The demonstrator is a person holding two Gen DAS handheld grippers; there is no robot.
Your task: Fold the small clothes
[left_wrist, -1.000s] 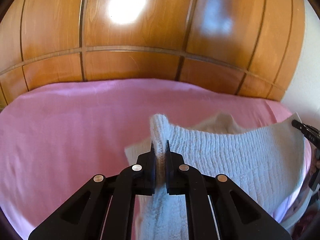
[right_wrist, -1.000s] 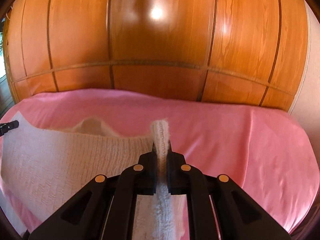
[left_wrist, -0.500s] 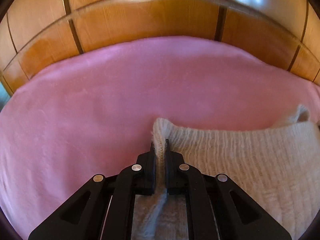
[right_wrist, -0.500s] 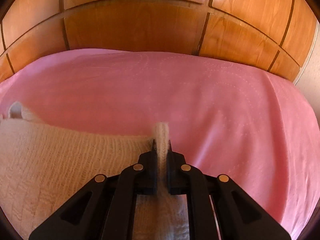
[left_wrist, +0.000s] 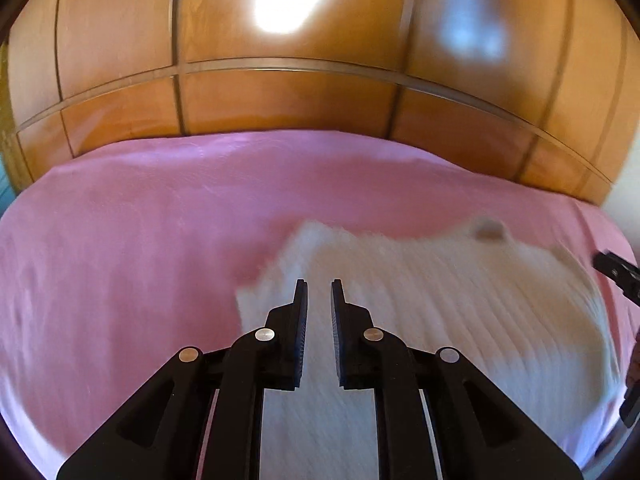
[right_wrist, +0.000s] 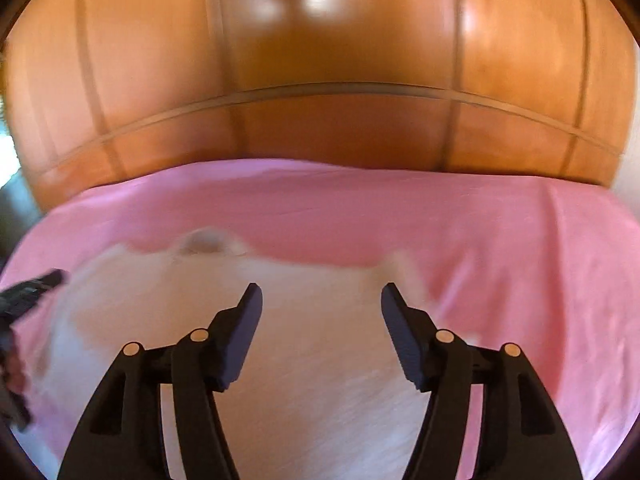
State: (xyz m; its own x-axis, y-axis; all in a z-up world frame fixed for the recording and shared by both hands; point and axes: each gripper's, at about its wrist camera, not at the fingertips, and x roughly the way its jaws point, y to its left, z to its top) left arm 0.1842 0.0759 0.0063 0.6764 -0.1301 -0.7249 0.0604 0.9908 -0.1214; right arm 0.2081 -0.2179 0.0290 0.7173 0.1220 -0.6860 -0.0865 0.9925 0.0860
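A white knitted garment (left_wrist: 440, 312) lies spread on the pink bed cover (left_wrist: 140, 240); both views are blurred. It also shows in the right wrist view (right_wrist: 312, 328). My left gripper (left_wrist: 319, 292) hangs over its left edge, its jaws slightly apart with nothing between them. My right gripper (right_wrist: 322, 296) is wide open and empty above the garment's right part. The right gripper's tip shows at the right edge of the left wrist view (left_wrist: 616, 272); the left gripper shows at the left edge of the right wrist view (right_wrist: 32, 292).
A wooden panelled wardrobe (left_wrist: 280, 92) stands right behind the bed. The pink cover (right_wrist: 520, 248) stretches to the left and right of the garment.
Both grippers have let go of the garment's edge and opened. The garment has dropped flat on the bed, and both grippers have pulled back and up.
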